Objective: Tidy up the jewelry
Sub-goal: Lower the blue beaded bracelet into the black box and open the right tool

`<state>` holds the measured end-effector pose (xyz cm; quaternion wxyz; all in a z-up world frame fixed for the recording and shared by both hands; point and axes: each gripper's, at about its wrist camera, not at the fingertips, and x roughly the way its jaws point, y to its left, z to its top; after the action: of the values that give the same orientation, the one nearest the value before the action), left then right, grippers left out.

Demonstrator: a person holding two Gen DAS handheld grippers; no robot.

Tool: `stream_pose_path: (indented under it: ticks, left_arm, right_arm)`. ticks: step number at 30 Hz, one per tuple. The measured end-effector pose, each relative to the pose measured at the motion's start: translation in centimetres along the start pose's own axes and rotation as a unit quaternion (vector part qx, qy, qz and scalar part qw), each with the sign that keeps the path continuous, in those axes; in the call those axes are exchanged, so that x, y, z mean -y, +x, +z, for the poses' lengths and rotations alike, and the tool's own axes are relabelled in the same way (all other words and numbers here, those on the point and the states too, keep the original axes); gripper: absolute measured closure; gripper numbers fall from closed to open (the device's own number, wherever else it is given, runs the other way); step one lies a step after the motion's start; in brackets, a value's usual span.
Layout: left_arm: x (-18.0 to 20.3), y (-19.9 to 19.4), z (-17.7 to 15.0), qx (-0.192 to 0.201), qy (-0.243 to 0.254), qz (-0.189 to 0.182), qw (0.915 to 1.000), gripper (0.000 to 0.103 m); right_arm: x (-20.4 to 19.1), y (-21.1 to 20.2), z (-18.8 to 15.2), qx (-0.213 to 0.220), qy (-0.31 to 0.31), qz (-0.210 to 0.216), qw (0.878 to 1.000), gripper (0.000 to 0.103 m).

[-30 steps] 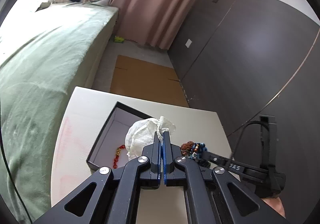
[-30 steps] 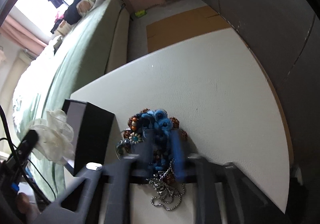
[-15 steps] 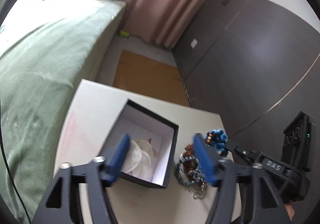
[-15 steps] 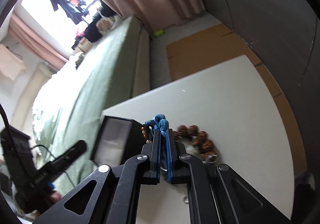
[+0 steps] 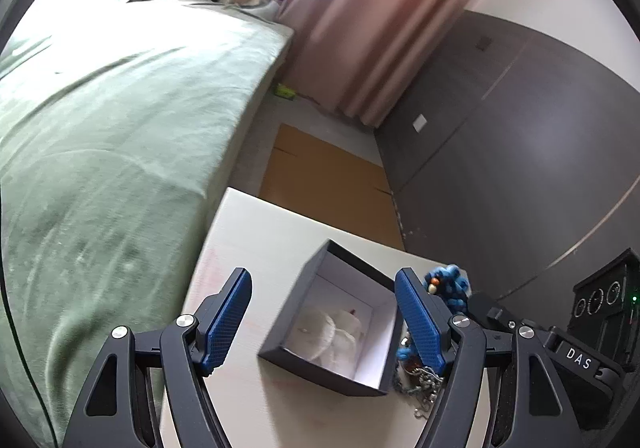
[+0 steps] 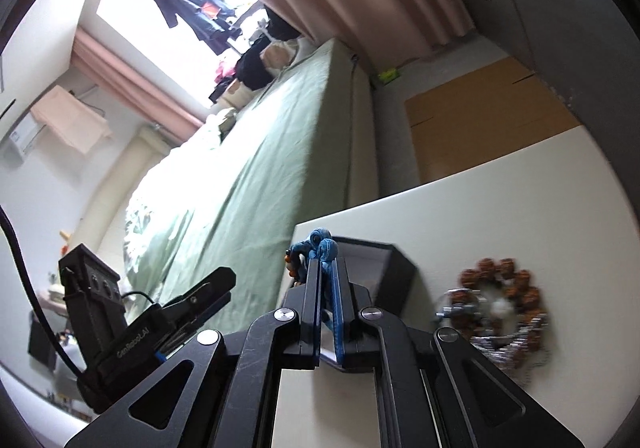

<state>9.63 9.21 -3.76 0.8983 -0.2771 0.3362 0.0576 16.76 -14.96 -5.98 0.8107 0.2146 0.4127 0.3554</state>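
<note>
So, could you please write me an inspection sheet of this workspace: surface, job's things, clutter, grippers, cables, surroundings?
Surface: white rectangular table top, faint pink smudges near its left edge.
Job's things: open black cardboard box with white lining, white cloth pouch inside; blue bead jewelry; brown bead bracelet with silver chain on the table beside the box.
Clutter: nothing seen.
Grippers: left gripper open and empty, its jaws have just been opening; right gripper shut on the blue bead jewelry.
Cables: black cable at the picture's left edge.
Surroundings: green-covered bed, pink curtain, dark grey wardrobe doors, flat brown cardboard on the floor.
</note>
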Motion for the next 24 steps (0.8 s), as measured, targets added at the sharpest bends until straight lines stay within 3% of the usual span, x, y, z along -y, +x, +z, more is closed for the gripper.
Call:
stream_pose_path:
  ticks: [3, 4, 5, 6, 8, 11, 13, 20, 24]
  left_arm:
    - [-0.3, -0.7, 0.2, 0.02, -0.002, 0.02, 0.9996, 0.028]
    - [-0.4, -1.0, 0.3, 0.028, -0.002, 0.022, 0.9994, 0.028]
    - [-0.4, -1.1, 0.3, 0.035, -0.002, 0.02, 0.9992, 0.028]
    - [-0.4, -1.3, 0.3, 0.04, -0.005, 0.016, 0.9991, 0.027]
    - [-0.5, -1.3, 0.2, 0.04, -0.011, 0.006, 0.9991, 0.026]
    - [0.0, -1.3, 0.0, 0.036, -0.006, 0.004, 0.9993, 0.026]
    - [0.6, -1.2, -0.2, 0.03, 0.002, -0.005, 0.9995, 0.026]
    - [3.8, -0.5, -1.2, 0.009, 0.054, -0.012, 0.9984, 0.026]
    - [5.6, 0.3, -2.2, -0.006, 0.072, -0.018, 0.9972, 0.016]
  right_arm:
    - [-0.3, 1.9, 0.0, -0.01, 0.012, 0.026, 1.0, 0.093]
    - [-0.3, 2.8, -0.1, -0.026, 0.016, 0.015, 0.999, 0.083]
    - [-0.2, 3.6, -0.3, -0.046, 0.018, 0.004, 0.999, 0.065]
    - [0.0, 3.9, -0.5, -0.057, 0.02, -0.009, 0.998, 0.058]
    - [0.3, 3.3, -0.6, -0.043, 0.022, -0.031, 0.998, 0.038]
    - [0.7, 1.3, -0.6, -0.017, 0.023, -0.056, 0.998, 0.021]
    - [1.0, -0.1, -0.6, -0.003, 0.023, -0.068, 0.997, 0.016]
    - [3.0, -3.5, 0.4, 0.008, 0.039, -0.112, 0.993, 0.016]
    - [3.8, -4.8, 0.6, 0.005, 0.042, -0.122, 0.992, 0.016]
